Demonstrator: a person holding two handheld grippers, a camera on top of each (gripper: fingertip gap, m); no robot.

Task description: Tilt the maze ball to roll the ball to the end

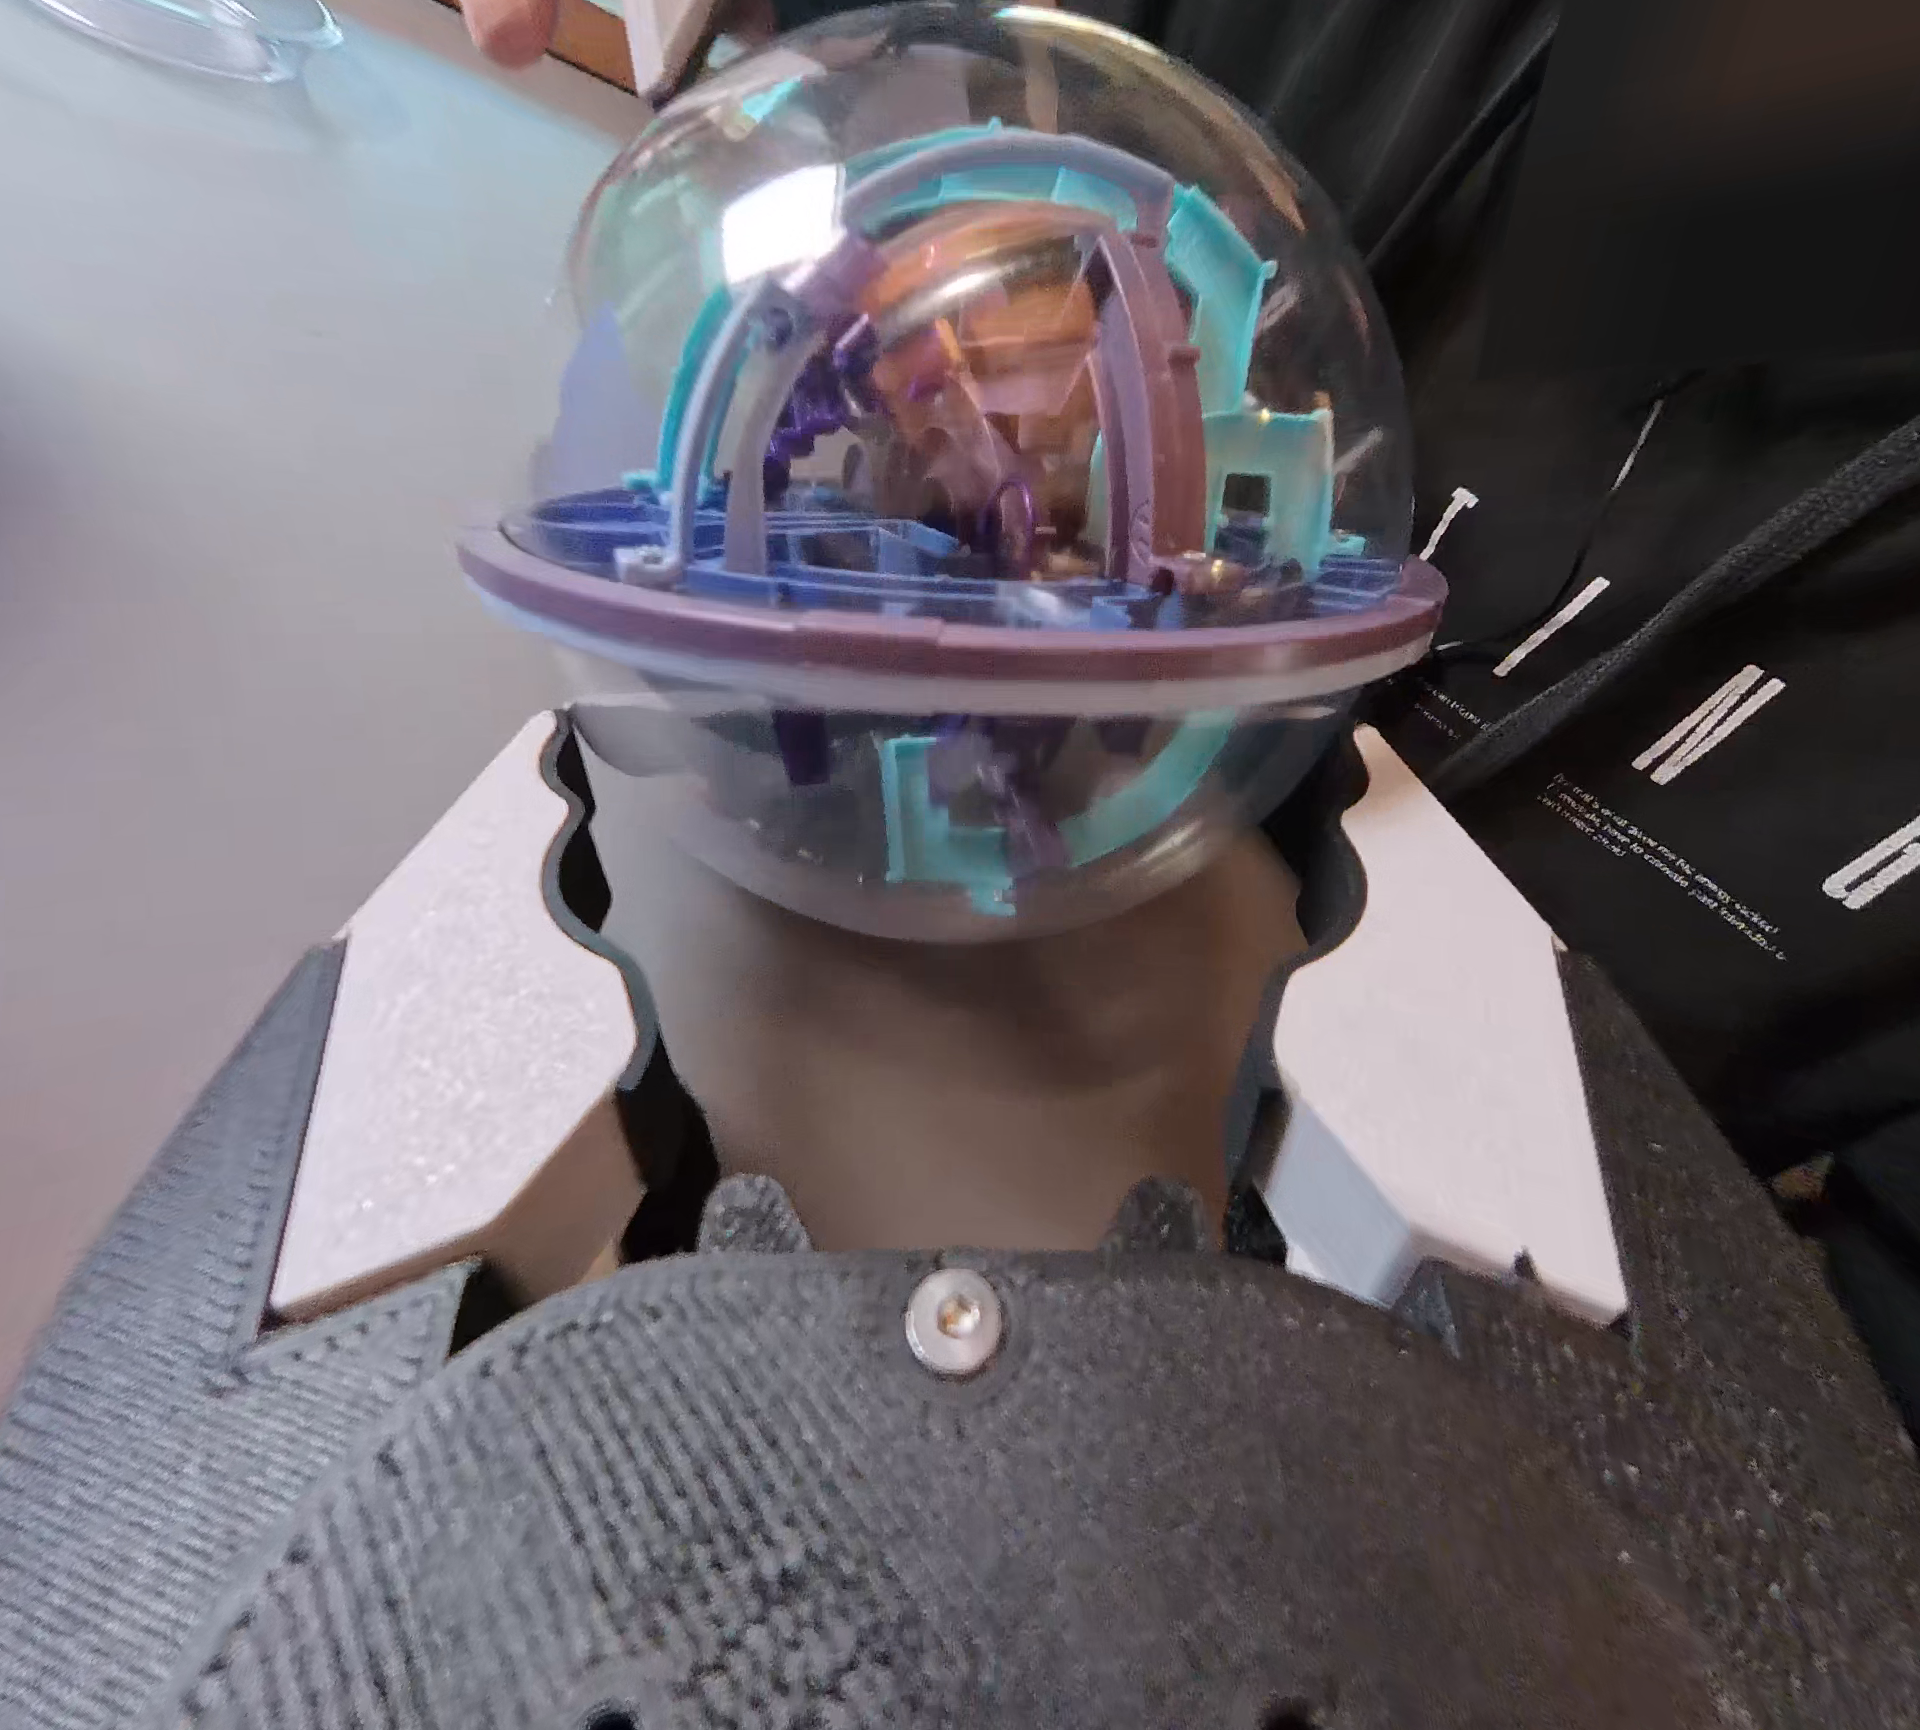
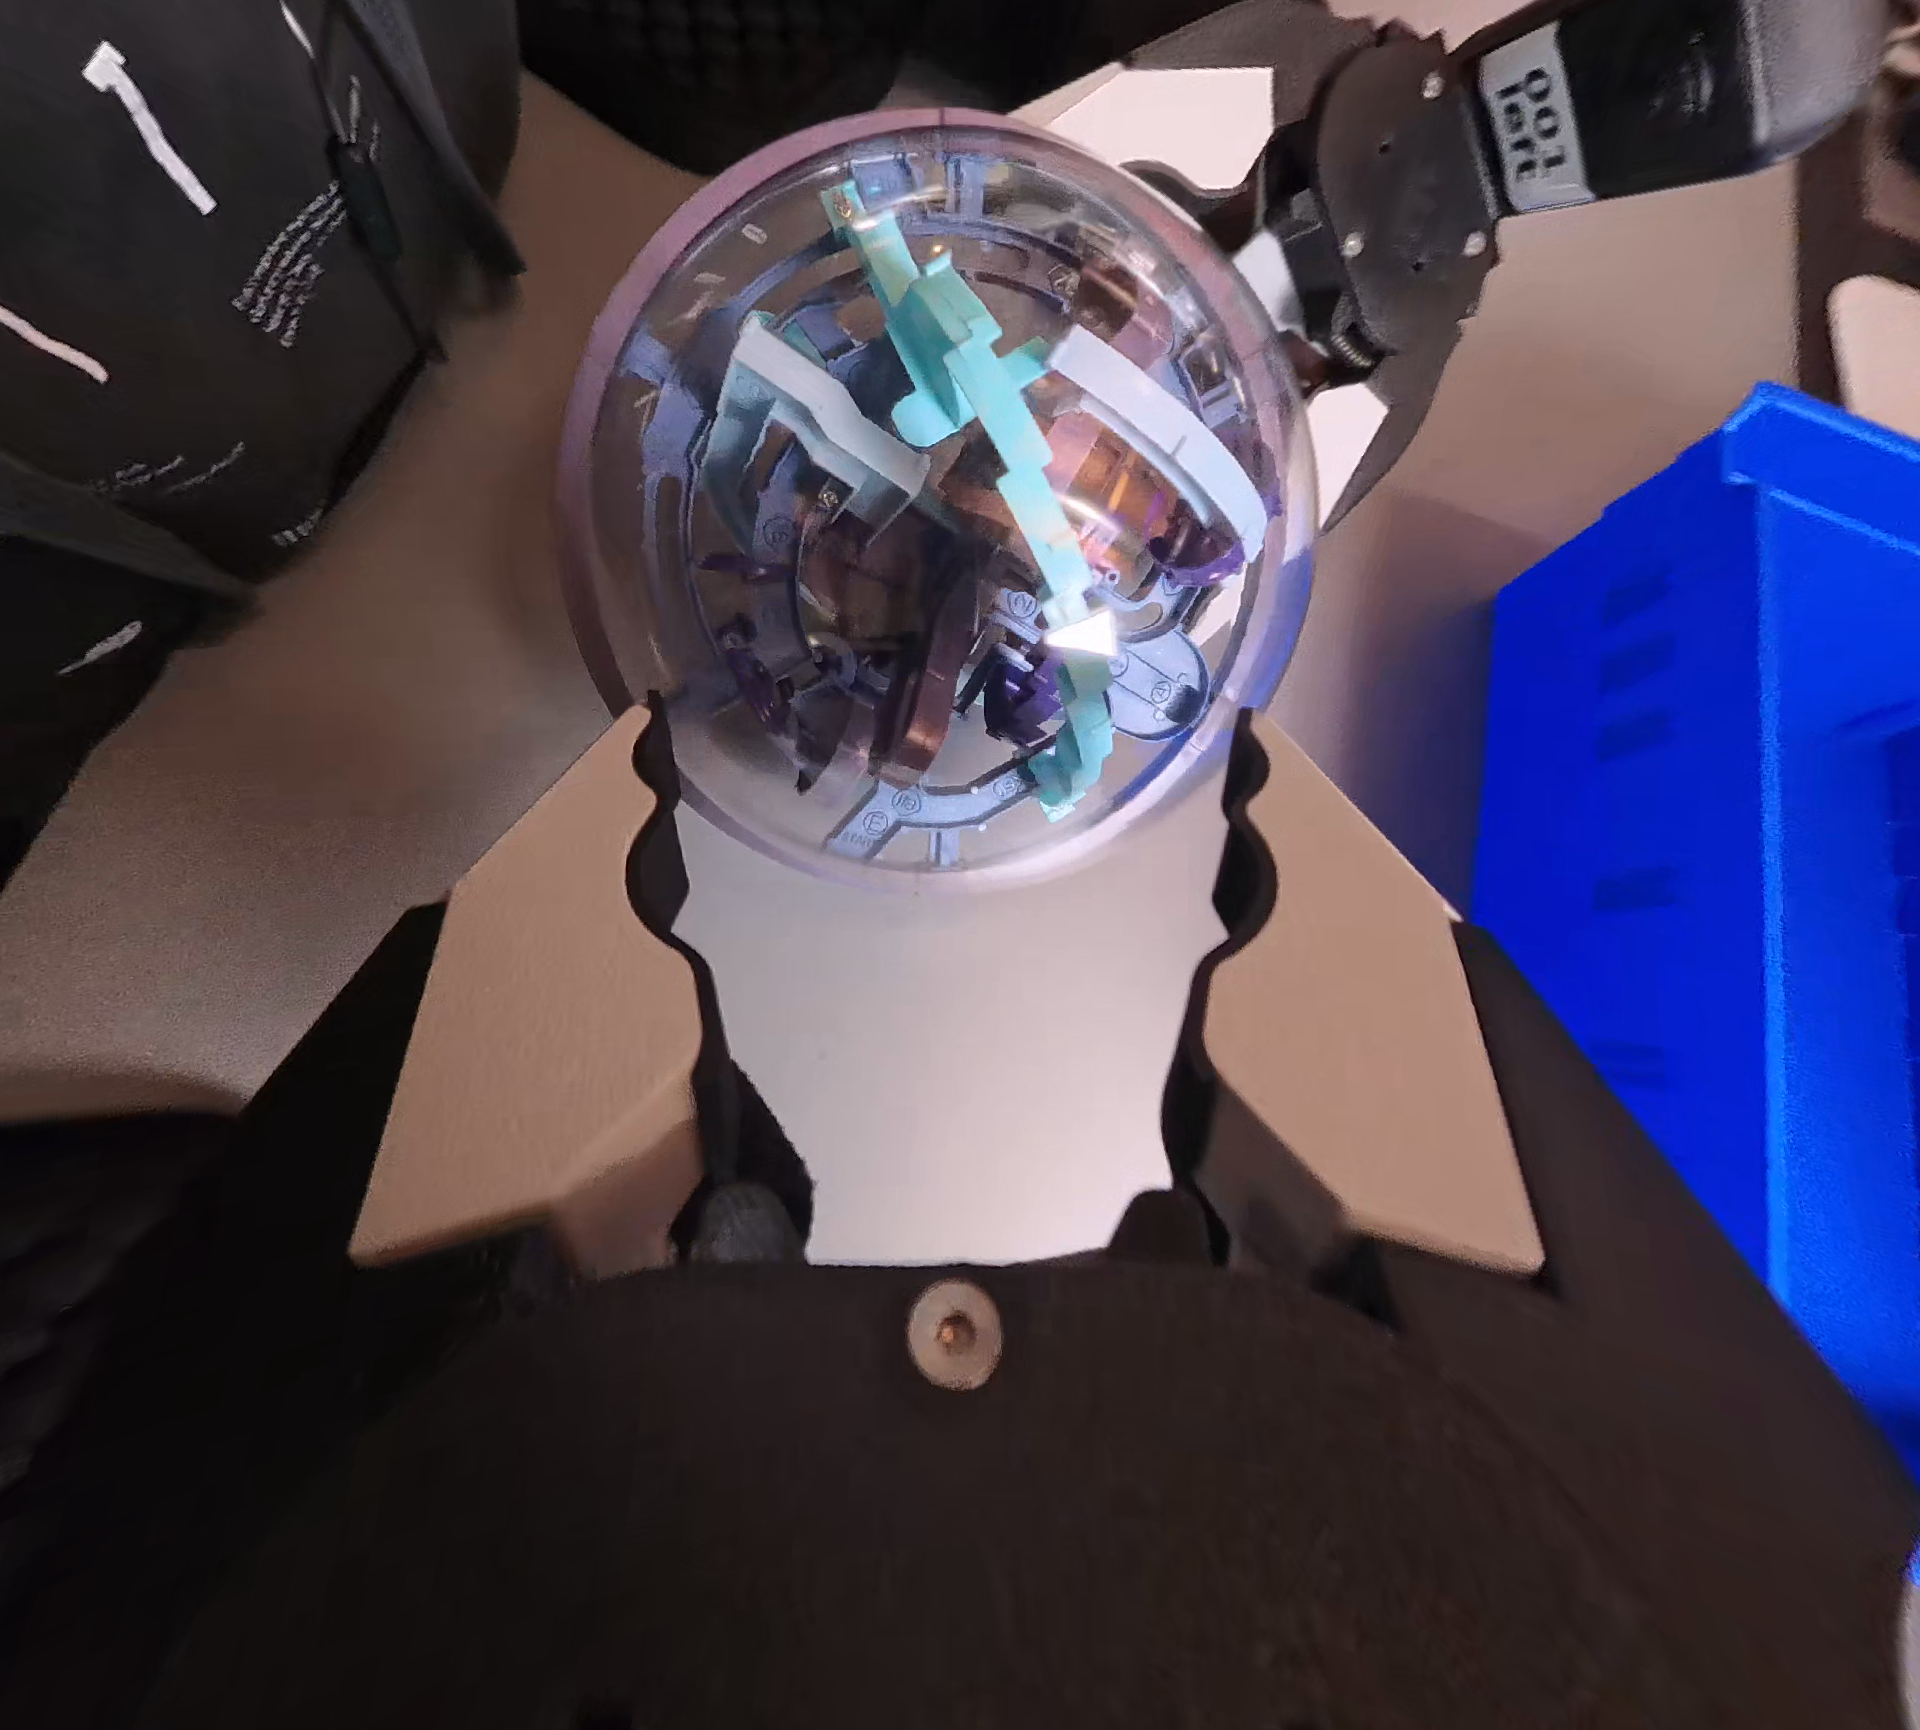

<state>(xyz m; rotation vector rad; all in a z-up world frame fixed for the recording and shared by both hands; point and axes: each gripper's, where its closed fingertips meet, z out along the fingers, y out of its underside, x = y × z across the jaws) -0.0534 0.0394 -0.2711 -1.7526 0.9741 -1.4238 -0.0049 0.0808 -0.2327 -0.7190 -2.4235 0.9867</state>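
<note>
Clear-plastic maze ball (image 1: 940, 475), with teal, purple and grey tracks inside and a purple equator ring, is clamped between both grippers above the pale table (image 1: 208, 433). Left gripper (image 1: 951, 776) grips the lower hemisphere, its white fingers (image 1: 499, 901) spread wide against the shell. Right gripper (image 2: 940, 745) holds the upper dome the same way, beside a blue bin (image 2: 1714, 797).
</note>
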